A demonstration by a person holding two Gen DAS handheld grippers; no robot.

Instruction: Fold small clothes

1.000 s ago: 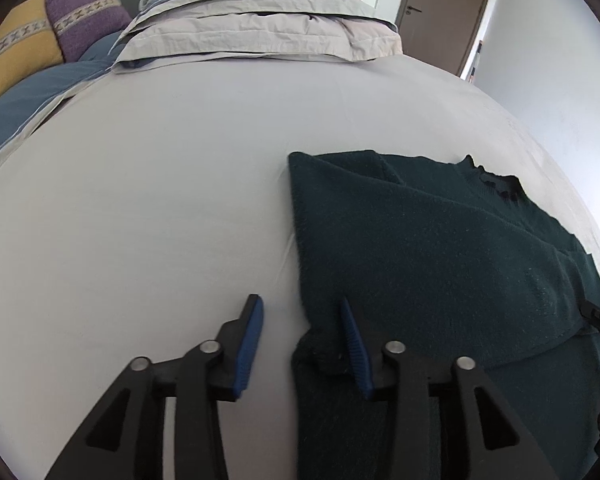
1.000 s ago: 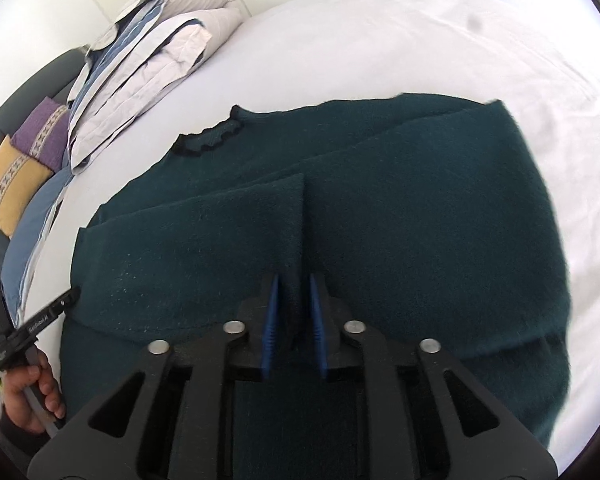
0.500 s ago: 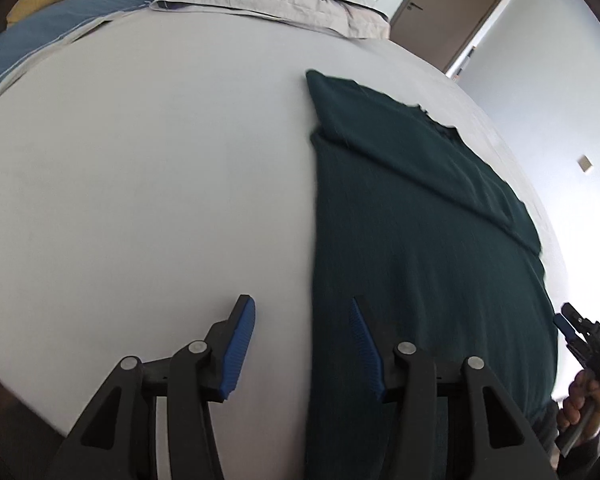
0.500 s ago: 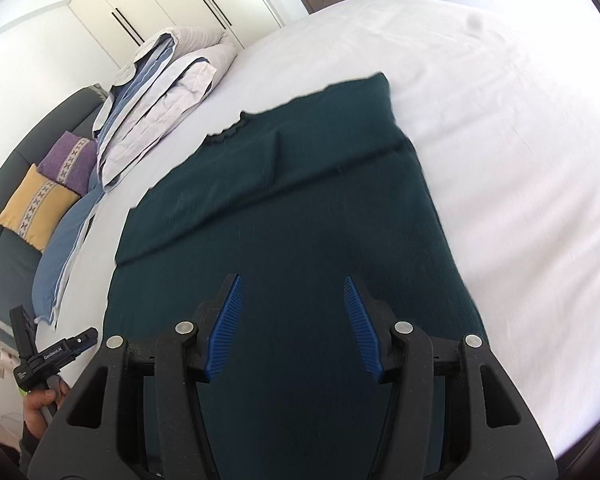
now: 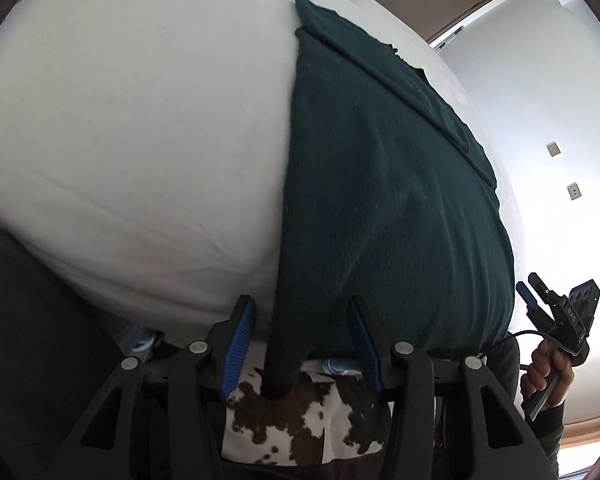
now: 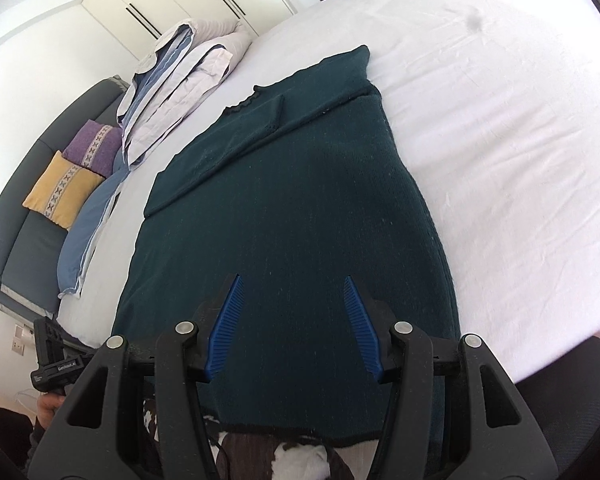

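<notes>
Both tongs have pulled back to the near edge of the bed (image 6: 500,160) and now gape wide, pinching nothing — my right tongs (image 6: 292,320) released the sleeve. Green sweater (image 6: 300,200) lies flat, sleeves folded in, hem overhanging; left tongs (image 5: 300,340) straddle its corner — I'd fold the hem next.

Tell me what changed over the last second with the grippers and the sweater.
The right gripper, shut over the folded sleeve a second ago, has opened and drawn back toward the hem. The left gripper, open throughout, also pulled back to the bed's edge. The green sweater stayed flat, sleeves folded in.
</notes>
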